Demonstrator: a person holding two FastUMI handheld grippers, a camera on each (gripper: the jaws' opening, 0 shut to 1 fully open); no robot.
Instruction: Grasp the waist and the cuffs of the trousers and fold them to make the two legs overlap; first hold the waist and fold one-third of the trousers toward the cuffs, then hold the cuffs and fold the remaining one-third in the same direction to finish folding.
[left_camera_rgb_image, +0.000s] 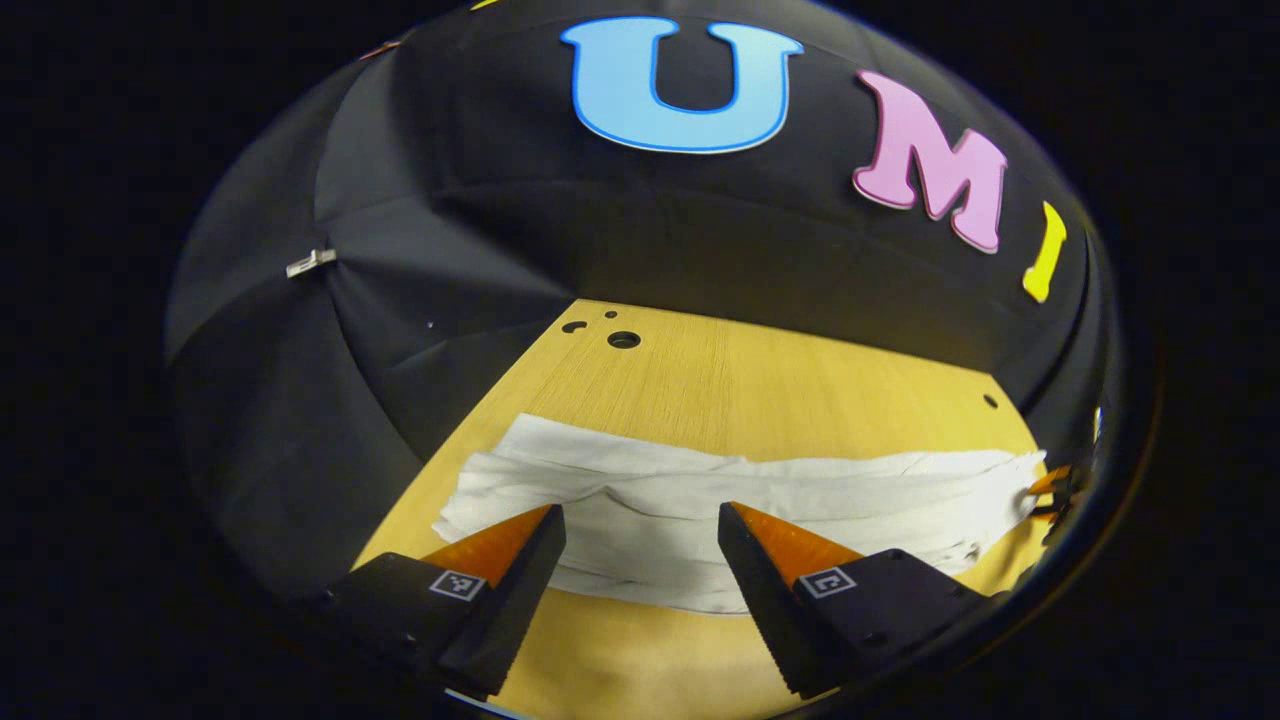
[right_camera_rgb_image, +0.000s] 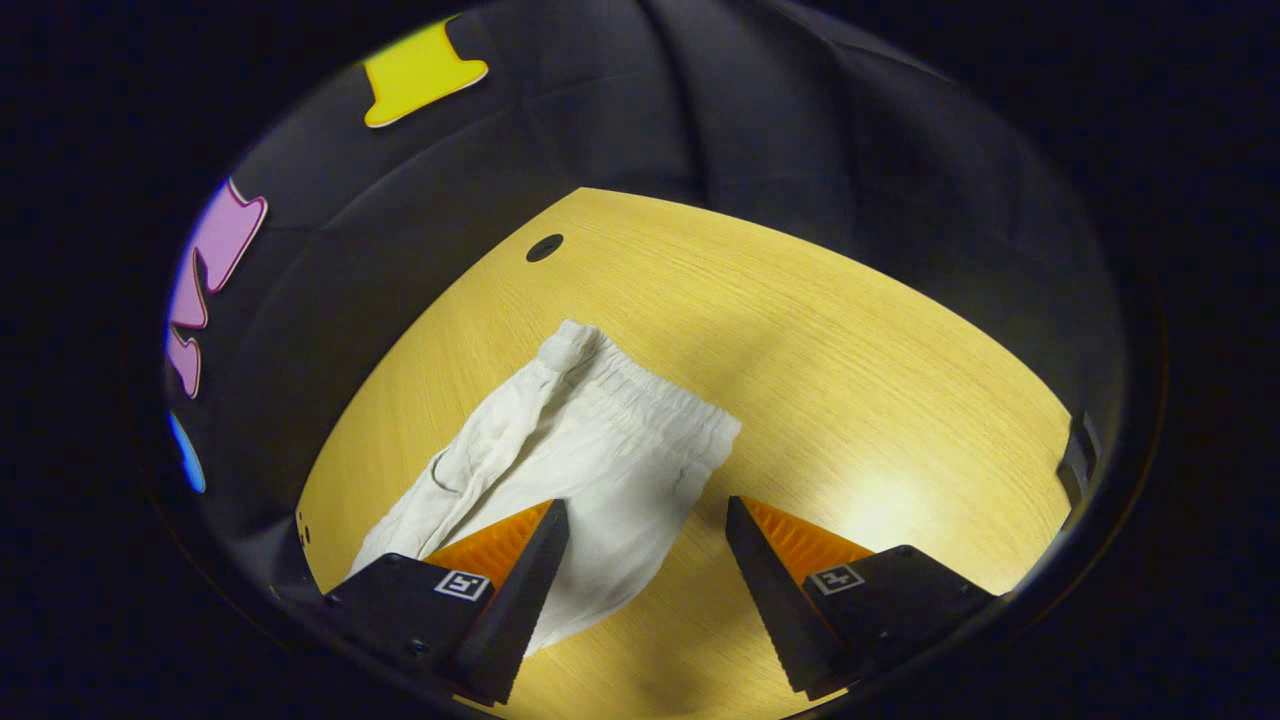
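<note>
A: Where are the white cotton trousers (left_camera_rgb_image: 740, 500) now?

B: Flat on the pale yellow wood-grain table (left_camera_rgb_image: 760, 380). In the left gripper view they form a long band across the middle of the frame, running from left to right, already looking narrow as if the two legs lie one on the other, though I cannot be sure of that from the wrinkles.

A: And in the right gripper view?

B: There the trousers (right_camera_rgb_image: 590, 450) run from the lower left up toward the centre, ending in the gathered elastic waistband (right_camera_rgb_image: 640, 385) at the upper end. So the waist end lies ahead of the right gripper (right_camera_rgb_image: 647, 520), slightly left of its line.

A: The grippers themselves?

B: The left gripper (left_camera_rgb_image: 640, 525) has its jaws spread wide with nothing between them, hanging over the near edge of the cloth at the bottom of its frame. The right gripper is likewise spread and holding nothing; its left finger overlaps the cloth in the picture, its right finger stands over bare table.

A: What does the next move turn on?

B: My reading: the long axis lies crosswise to the left gripper, while the waist is nearer the right gripper. So the waist fold looks to start from the right side. The black cloth booth wall (left_camera_rgb_image: 420, 200) stands well behind.
</note>
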